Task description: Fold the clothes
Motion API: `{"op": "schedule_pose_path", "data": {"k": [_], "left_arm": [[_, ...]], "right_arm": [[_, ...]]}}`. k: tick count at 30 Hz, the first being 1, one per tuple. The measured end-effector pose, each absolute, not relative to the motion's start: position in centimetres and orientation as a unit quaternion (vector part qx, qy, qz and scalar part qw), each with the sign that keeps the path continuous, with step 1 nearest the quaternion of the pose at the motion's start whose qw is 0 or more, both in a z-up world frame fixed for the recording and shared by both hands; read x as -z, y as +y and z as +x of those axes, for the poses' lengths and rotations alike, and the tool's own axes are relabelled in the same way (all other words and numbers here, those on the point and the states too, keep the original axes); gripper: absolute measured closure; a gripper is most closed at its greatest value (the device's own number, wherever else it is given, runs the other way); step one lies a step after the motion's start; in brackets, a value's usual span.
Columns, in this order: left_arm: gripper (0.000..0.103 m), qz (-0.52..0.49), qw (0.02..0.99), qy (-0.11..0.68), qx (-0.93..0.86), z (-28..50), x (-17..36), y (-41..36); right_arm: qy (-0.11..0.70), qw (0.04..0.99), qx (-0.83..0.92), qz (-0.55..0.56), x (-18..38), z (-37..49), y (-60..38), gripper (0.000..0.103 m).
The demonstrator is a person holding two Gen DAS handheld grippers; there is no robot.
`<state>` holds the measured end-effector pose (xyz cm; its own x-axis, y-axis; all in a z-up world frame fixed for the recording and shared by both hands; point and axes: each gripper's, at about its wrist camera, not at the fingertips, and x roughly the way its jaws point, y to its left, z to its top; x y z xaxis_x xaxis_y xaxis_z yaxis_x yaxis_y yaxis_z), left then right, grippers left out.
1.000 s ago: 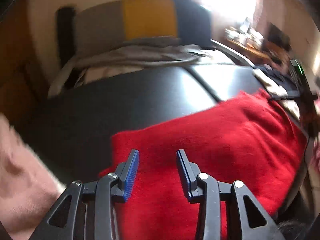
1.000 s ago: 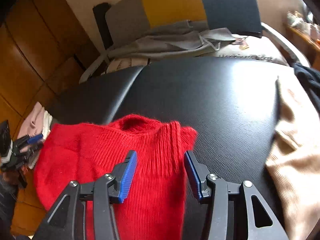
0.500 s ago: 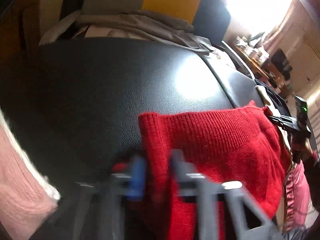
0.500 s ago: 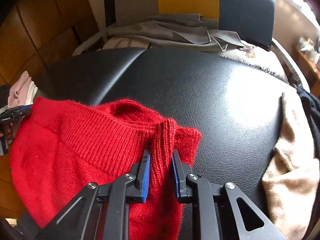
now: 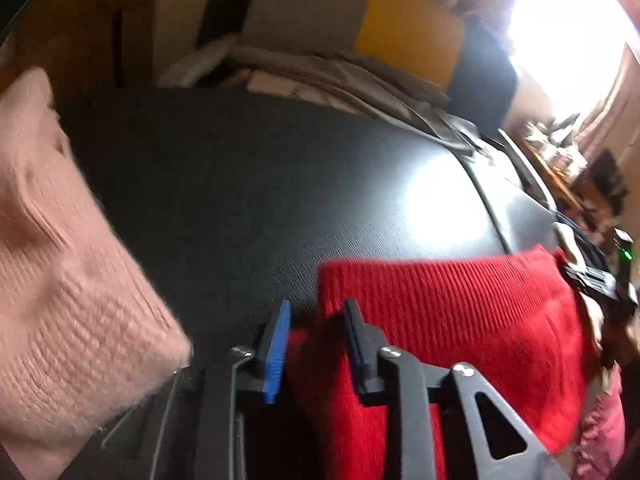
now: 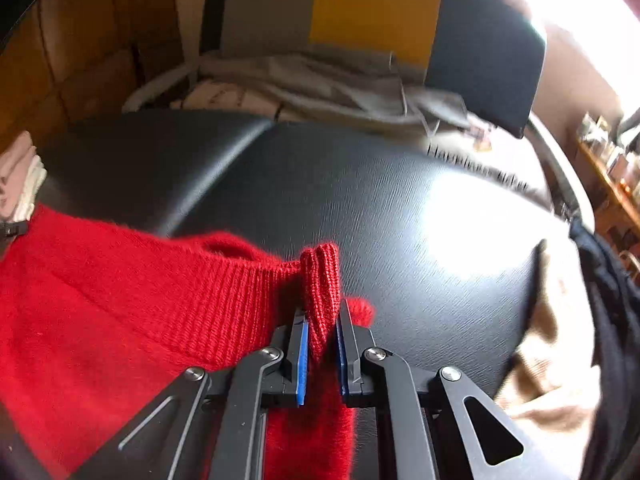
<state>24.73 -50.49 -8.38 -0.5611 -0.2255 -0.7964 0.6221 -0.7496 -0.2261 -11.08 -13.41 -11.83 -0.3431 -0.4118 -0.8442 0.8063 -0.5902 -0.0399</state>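
A red knit sweater (image 6: 120,312) lies on the black leather surface (image 6: 360,200). My right gripper (image 6: 322,328) is shut on a bunched fold of its ribbed hem, lifted a little. In the left wrist view the sweater (image 5: 460,312) spreads to the right, and my left gripper (image 5: 316,320) pinches its left corner between the blue pads; the frame is blurred. The black surface (image 5: 240,200) stretches beyond it.
A pink knit garment (image 5: 60,280) sits at the left. A beige garment (image 6: 548,340) and a dark one (image 6: 612,300) lie at the right. Grey clothes (image 6: 320,80) are piled at the back before a grey, yellow and dark cushion (image 6: 372,12).
Both grippers were open above the sweater a second ago. Each has closed on an edge of the red sweater and lifted it forward over the black surface.
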Motion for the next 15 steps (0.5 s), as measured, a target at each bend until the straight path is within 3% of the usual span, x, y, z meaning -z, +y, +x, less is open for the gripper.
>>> {"op": "schedule_pose_path", "data": {"k": [3, 5, 6, 7, 12, 15], "left_arm": [[0.072, 0.365, 0.294, 0.218, 0.856, 24.8, 6.0, -49.2], [0.071, 0.343, 0.28, 0.199, 0.874, 24.4, 4.5, -47.0], [0.071, 0.338, 0.262, 0.187, 0.885, 24.0, 4.0, -45.7], [0.07, 0.332, 0.243, 0.174, 0.894, 23.5, 3.4, -44.4], [0.068, 0.351, 0.072, 0.123, 0.926, 17.6, 3.3, -36.1], [0.067, 0.361, -0.013, 0.079, 0.929, 13.5, 3.6, -31.0]], "right_arm": [[0.197, 0.399, 0.788, 0.425, 11.2, -10.8, -11.7, 0.073], [0.148, 0.424, 0.781, 0.434, 10.0, -10.7, -9.5, 0.053], [0.122, 0.437, 0.776, 0.438, 9.3, -10.7, -8.3, 0.037], [0.094, 0.452, 0.767, 0.445, 8.8, -10.6, -6.9, 0.032], [-0.037, 0.519, 0.685, 0.51, 8.7, -9.5, 0.5, 0.029], [-0.046, 0.541, 0.641, 0.542, 10.2, -8.3, 2.7, 0.028]]}}
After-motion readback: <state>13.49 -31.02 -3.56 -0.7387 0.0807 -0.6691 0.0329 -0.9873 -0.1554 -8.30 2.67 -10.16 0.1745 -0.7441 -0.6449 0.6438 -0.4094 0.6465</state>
